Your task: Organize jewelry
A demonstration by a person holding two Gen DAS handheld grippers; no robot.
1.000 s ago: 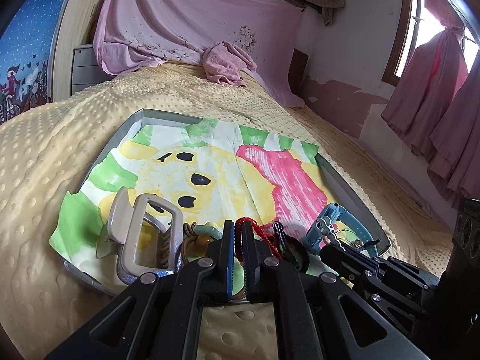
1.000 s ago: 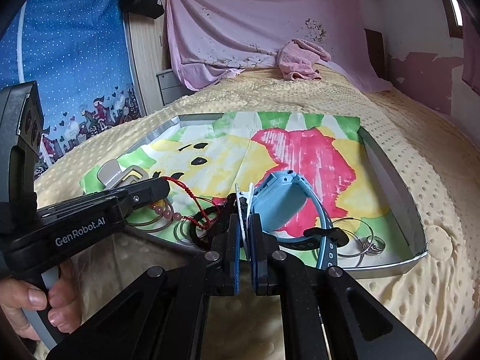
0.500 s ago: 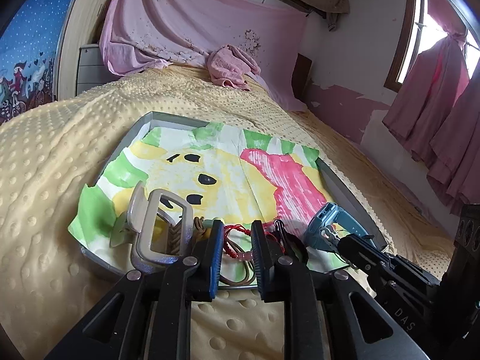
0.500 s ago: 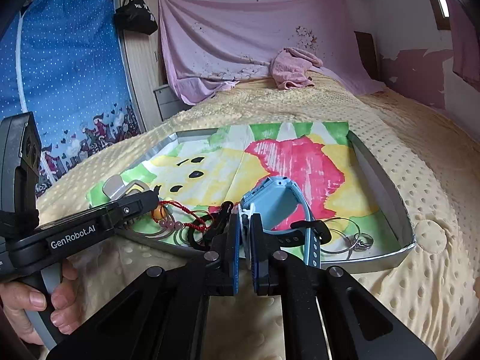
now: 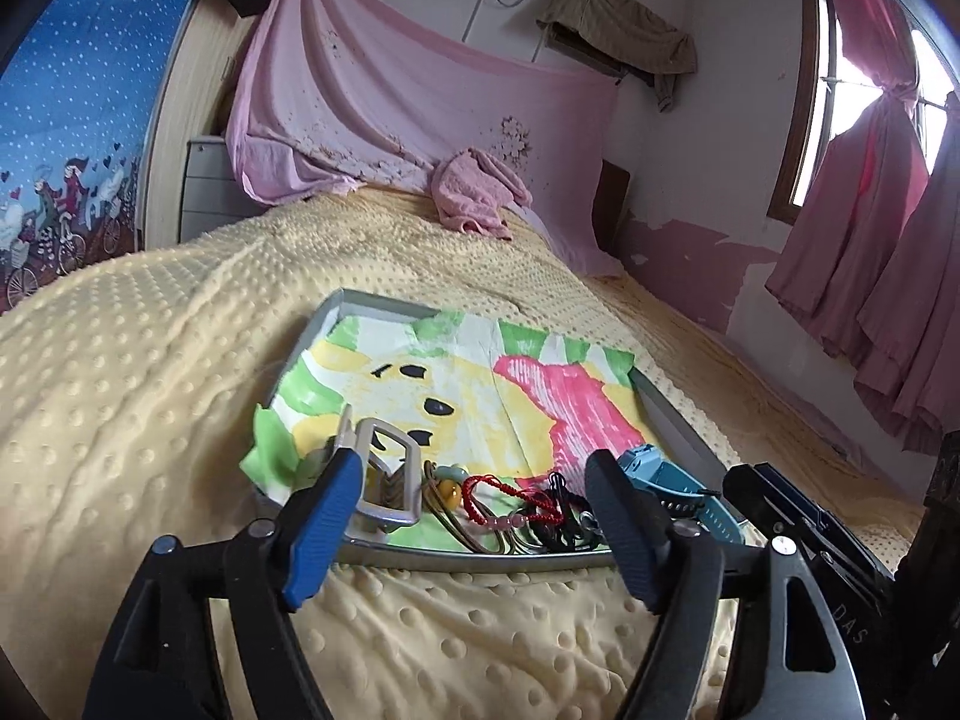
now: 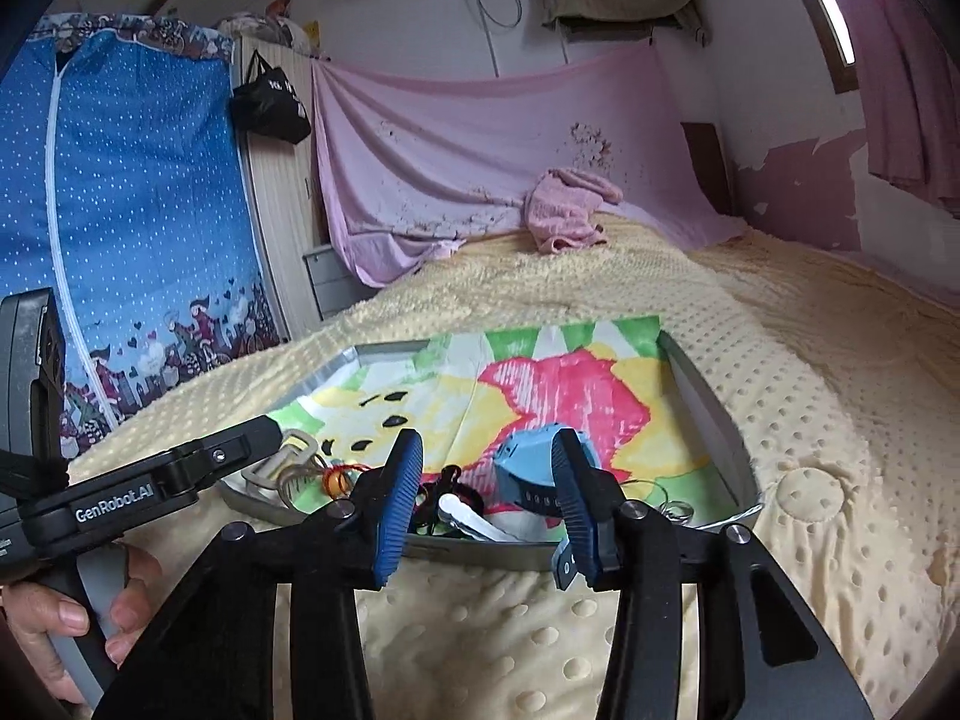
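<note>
Both grippers hang just short of the near rim of the tray (image 5: 456, 558), and neither holds anything: the left gripper (image 5: 480, 516) has its jaws spread wide, and the right gripper (image 6: 486, 504) stands wide open as well, with nothing between the blue pads. All the jewelry sits bunched along the tray's near edge, at about six o'clock on the painted paper (image 5: 474, 396) that lines it. In the left view the silver buckle (image 5: 384, 480) lies at the pile's nine o'clock end, the red cord bracelet (image 5: 510, 495) with its pink beads in the middle, tangled with thin bangles (image 5: 456, 516) and a dark clip (image 5: 558, 516), and the blue watch (image 5: 666, 480) at three o'clock. To my mind the step in hand is choosing one piece and lifting it clear of the heap. The watch looks the easiest, being bulky and at the outside; the right gripper should close across its body (image 6: 528, 474), not the loose strap. The red cord is likely to drag the bangles with it, so I would lift slowly and let the left gripper pin the rest down. The far half of the paper, toward twelve o'clock, lies bare and would take sorted pieces. The tray rests on a soft, dimpled yellow blanket (image 6: 810, 396) over a bed, so pressing hard on one rim may tip it. Beyond hang a pink sheet (image 6: 480, 162), pink curtains (image 5: 870, 264) at the window, and a blue dotted cloth (image 6: 132, 210).
</note>
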